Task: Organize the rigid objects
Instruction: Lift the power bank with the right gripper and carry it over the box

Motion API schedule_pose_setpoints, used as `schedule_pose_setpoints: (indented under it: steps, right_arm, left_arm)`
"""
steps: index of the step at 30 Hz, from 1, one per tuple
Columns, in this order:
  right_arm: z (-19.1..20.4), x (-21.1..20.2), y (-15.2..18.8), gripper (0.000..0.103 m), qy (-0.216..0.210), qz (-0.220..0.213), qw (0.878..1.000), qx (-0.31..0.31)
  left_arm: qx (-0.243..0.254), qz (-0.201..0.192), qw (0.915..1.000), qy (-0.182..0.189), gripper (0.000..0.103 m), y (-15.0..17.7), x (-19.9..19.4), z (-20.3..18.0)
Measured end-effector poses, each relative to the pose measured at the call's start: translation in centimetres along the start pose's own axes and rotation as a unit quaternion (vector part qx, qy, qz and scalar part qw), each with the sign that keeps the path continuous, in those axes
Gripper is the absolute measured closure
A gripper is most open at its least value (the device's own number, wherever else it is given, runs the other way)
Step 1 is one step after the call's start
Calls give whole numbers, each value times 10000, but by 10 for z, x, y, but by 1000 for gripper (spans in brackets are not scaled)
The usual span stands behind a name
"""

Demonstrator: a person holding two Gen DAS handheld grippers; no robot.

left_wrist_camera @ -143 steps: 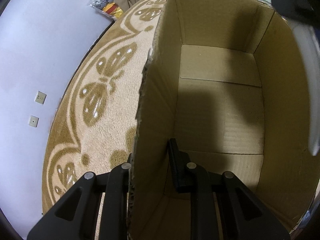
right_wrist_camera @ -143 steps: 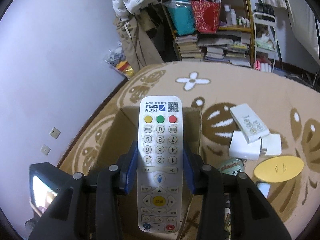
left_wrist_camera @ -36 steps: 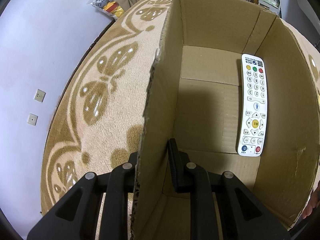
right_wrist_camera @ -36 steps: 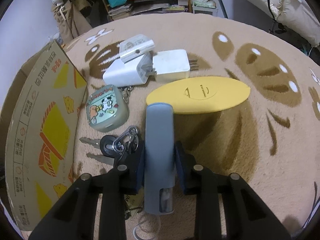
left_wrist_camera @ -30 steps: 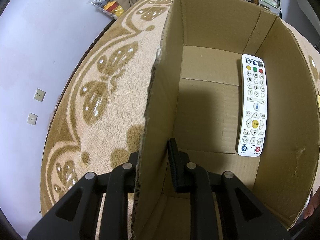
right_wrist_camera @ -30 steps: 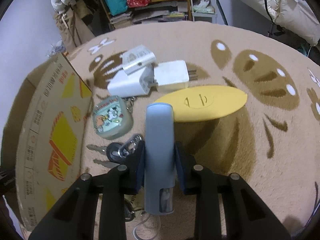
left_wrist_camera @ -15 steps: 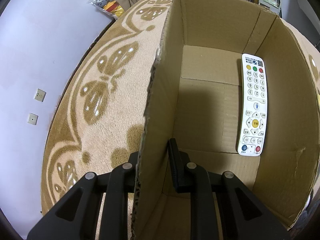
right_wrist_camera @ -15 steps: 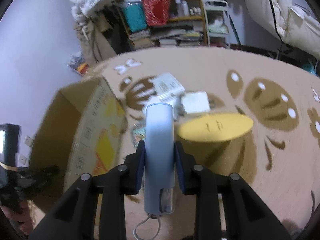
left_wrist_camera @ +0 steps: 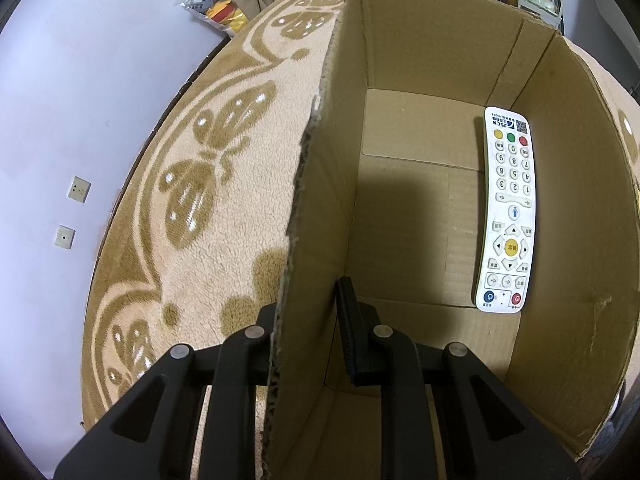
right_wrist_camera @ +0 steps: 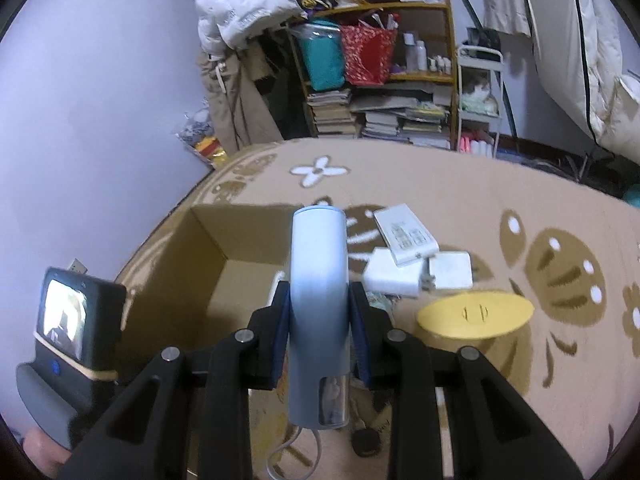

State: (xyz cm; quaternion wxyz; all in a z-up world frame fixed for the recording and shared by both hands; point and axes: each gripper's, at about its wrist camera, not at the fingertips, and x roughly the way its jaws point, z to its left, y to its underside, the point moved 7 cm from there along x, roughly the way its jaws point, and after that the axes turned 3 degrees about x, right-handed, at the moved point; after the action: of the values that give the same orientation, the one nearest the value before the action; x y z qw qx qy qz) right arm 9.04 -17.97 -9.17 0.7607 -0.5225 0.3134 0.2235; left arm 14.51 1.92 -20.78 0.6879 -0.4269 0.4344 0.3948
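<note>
We see the pale blue cylinder [right_wrist_camera: 318, 300] held lengthwise between the fingers [right_wrist_camera: 280, 332] of our right gripper [right_wrist_camera: 318, 332], their blue pads pressed against its two sides. Its rounded far end sticks out well past the fingertips and its near end, with a clear window and a white cord, reaches back toward the camera. It hangs in the air over the right-hand wall of the open cardboard box [right_wrist_camera: 208, 272].

Inside that box the white remote [left_wrist_camera: 506, 212] lies flat on the bottom, face up, along the right wall. Our left gripper [left_wrist_camera: 310, 320] is clamped on the box's left wall [left_wrist_camera: 316, 216]: one finger sits outside against the carpet side, the other finger [left_wrist_camera: 352, 328] inside the box, with the cardboard edge pinched between them.

Outside the box, on the patterned carpet [right_wrist_camera: 520, 208], we see two white chargers [right_wrist_camera: 416, 268] side by side with a small white box [right_wrist_camera: 404, 236] resting on them, and a yellow oval lid [right_wrist_camera: 476, 314] just nearer. A cluttered shelf [right_wrist_camera: 380, 80] stands at the far wall.
</note>
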Motion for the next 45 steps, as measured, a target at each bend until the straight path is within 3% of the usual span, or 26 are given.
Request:
schedule_pose_setpoints:
  steps: [17,25,35,45]
  right_arm:
    - [55,5,-46,73,-446,-428,9978,-246]
    - [65,34,-24,73,-622,-46,9978,-202]
    - [53,75,10,73,-378,534,9977,-150]
    - [61,81,14,73,-374,541,9971,-389]
  left_arm:
    - [6,4,10000,-11,84,1,2,0]
    - [-17,13,10000,21,84,0,2,-1]
    - [-58,24,10000,71,84,1,3,0]
    - [-71,33,9999,98,84,1,3,-1]
